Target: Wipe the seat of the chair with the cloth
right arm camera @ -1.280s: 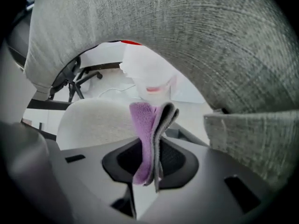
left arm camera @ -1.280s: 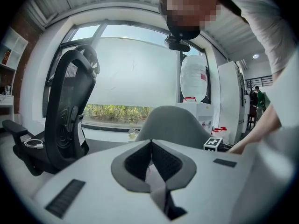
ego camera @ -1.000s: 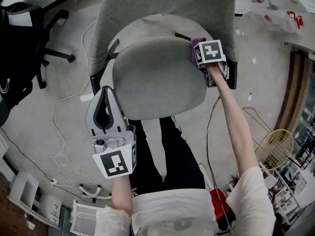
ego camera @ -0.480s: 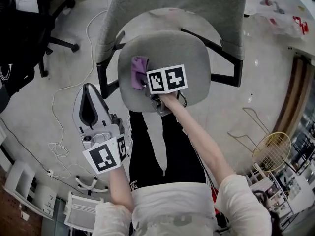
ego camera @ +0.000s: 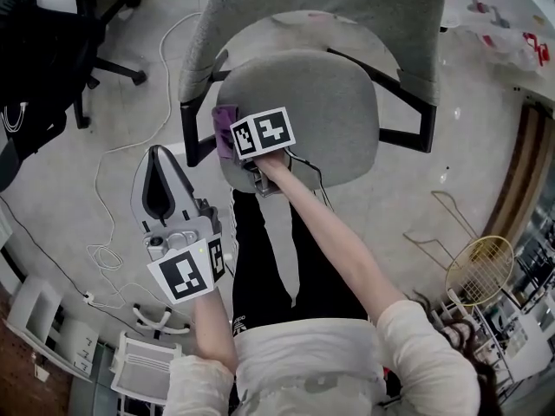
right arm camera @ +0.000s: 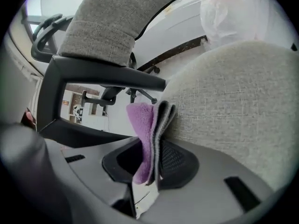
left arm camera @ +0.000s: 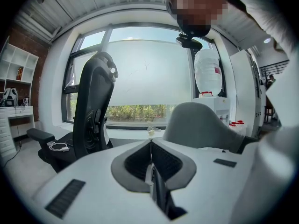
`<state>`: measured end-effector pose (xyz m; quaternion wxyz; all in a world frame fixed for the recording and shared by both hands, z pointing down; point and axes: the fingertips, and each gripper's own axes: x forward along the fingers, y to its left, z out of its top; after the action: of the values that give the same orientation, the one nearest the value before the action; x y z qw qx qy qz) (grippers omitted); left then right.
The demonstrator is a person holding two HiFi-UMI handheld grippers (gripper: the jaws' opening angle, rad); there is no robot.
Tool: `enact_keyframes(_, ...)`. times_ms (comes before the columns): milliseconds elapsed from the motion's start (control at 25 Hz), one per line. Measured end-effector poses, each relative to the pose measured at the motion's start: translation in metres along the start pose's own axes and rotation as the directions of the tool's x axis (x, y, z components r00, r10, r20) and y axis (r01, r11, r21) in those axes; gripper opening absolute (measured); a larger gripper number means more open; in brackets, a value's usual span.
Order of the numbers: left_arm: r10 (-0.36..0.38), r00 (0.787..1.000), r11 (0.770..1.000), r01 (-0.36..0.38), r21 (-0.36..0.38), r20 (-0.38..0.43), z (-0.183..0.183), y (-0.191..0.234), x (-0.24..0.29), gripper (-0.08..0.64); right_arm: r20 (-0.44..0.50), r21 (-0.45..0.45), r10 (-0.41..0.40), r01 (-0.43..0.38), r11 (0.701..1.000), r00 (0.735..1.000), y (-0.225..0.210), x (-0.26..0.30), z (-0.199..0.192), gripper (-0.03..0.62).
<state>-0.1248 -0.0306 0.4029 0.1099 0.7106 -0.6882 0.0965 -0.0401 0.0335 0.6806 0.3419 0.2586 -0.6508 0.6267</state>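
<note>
Most of the seat (ego camera: 338, 111) lies bare to the right of the right gripper (right arm camera: 150, 146), open for passing. The left armrest (ego camera: 189, 128) stands just beside the cloth (ego camera: 224, 121). The right armrest (ego camera: 421, 120) fences the other side, and the backrest (ego camera: 321, 7) walls the far edge.

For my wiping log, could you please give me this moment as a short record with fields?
right gripper: shut on purple cloth
cloth position: against the grey seat, at its left edge in the head view
left gripper: shut, empty, held off the chair
</note>
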Motion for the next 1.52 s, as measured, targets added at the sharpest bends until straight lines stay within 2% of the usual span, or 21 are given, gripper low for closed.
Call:
enact_keyframes(160, -0.02, 1.0, 1.0, 0.02, 0.008, -0.017, -0.002, -0.007, -0.002, 0.015, -0.004, -0.021, -0.015, 0.015, 1.0, 1.0, -0.01, -0.008, 0.001, 0.089)
enact_keyframes(400, -0.031, 0.999, 0.999, 0.031, 0.018, -0.014, 0.001, -0.011, 0.003, 0.015, -0.003, -0.077, -0.104, 0.103, 0.992, 0.995, -0.053, -0.042, -0.001, 0.089)
enact_keyframes(680, -0.085, 0.996, 0.996, 0.085, 0.031, 0.009, 0.014, -0.037, 0.012, 0.015, 0.028, -0.026, -0.217, 0.218, 0.976, 0.976, -0.131, -0.103, -0.011, 0.089)
enact_keyframes(840, -0.108, 0.994, 0.993, 0.108, 0.04, 0.008, 0.016, -0.048, 0.014, 0.015, 0.042, 0.001, -0.3, 0.3, 0.954, 0.953, -0.171, -0.137, -0.016, 0.089)
enact_keyframes(1000, -0.128, 0.992, 0.991, 0.128, 0.05, 0.009, 0.019, -0.056, 0.014, 0.015, 0.053, 0.025, -0.411, 0.411, 0.911, 0.91, -0.213, -0.176, -0.02, 0.089)
enact_keyframes(1200, -0.14, 0.99, 0.989, 0.139, 0.06, 0.013, 0.021, -0.06, 0.015, 0.015, 0.042, 0.035, -0.566, 0.565, 0.825, 0.823, -0.253, -0.219, -0.023, 0.089)
enact_keyframes(1440, -0.137, 0.991, 0.989, 0.135, 0.063, 0.015, 0.019, -0.059, 0.014, 0.015, 0.014, 0.011, -0.673, 0.673, 0.74, 0.74, -0.268, -0.239, -0.022, 0.089)
enact_keyframes(1520, -0.137, 0.99, 0.989, 0.136, 0.064, 0.021, 0.022, -0.061, 0.013, 0.015, 0.009, 0.023, -0.687, 0.687, 0.727, 0.727, -0.271, -0.243, -0.022, 0.089)
